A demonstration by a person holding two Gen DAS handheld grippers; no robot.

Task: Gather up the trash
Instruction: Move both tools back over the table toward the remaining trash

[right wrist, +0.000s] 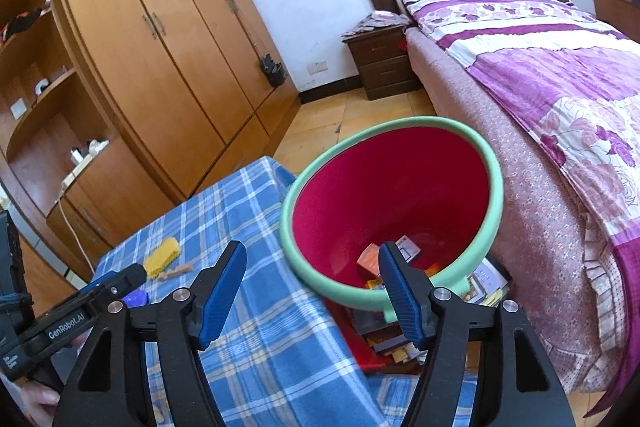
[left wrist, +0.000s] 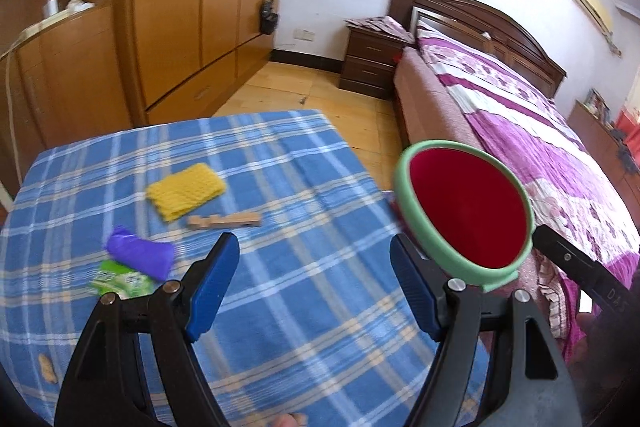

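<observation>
Gaping wide, both claws flank the red bin [right wrist: 394, 203] beside wrappers [left wrist: 141, 255] on the plaid table [left wrist: 280, 267].

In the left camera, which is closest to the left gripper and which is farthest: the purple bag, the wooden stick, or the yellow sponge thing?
From the left gripper:
1. Purple bag, just off to its left.
2. Wooden stick, ahead on the blue checked cloth.
3. Yellow knitted pad, farthest, just behind the stick.

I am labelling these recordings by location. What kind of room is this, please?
Most likely a home bedroom: a bed with purple floral bedding, a dark nightstand beside it, and a large wooden wardrobe along the wall.
</observation>
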